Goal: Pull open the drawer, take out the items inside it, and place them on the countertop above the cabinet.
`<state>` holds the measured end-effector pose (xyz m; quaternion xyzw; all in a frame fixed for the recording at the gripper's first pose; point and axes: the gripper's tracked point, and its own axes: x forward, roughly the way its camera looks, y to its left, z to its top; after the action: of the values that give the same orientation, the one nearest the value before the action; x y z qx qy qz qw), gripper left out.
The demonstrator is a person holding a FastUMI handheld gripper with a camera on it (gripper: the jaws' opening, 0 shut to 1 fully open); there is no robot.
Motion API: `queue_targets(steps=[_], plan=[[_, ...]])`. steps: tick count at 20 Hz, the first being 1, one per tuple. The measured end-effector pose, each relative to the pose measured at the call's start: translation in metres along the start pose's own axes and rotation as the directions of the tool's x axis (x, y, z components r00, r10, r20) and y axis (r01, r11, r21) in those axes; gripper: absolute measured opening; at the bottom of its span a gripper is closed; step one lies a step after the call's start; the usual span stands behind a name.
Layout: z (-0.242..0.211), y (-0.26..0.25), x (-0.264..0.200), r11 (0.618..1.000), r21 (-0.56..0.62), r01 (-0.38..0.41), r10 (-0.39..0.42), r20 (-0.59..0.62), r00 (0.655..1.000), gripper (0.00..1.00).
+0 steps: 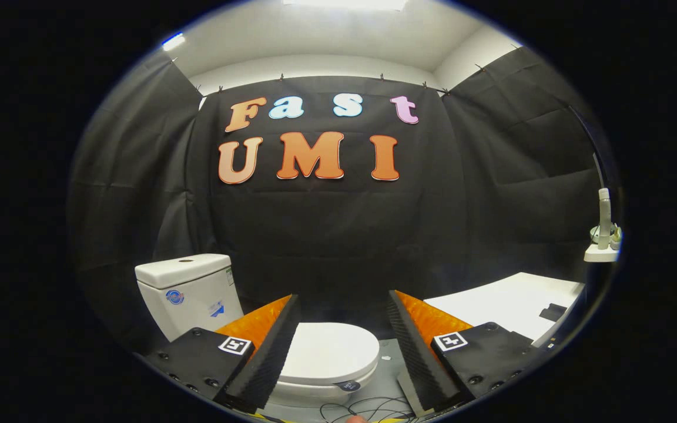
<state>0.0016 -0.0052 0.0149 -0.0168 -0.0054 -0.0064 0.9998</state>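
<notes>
The gripper [343, 329] hangs with its jaws wide apart, gripping nothing. Each finger carries 1 small square black-and-white marker on top. Between and just beyond the fingers sits a white toilet [327, 355] with its lid down; its tank [188, 291] bears a round blue sticker and another blue label, both too small to read. To the right lies a white tabletop [503, 302] with a small dark item [552, 312] near its edge. Thin cables [368, 408] trail across the floor below the jaws.
</notes>
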Motion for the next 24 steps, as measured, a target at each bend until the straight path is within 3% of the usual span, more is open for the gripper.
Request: queue_targets(steps=[7,15,24], plan=[[-0.026,-0.006,0.014,0.998,0.063,0.012,-0.009,-0.053,0.999,0.97],[-0.113,-0.025,0.044,0.990,0.124,0.060,-0.033,-0.206,0.978,0.97],[-0.233,-0.034,0.088,0.947,0.283,0.150,-0.034,-0.379,0.925,0.97]])
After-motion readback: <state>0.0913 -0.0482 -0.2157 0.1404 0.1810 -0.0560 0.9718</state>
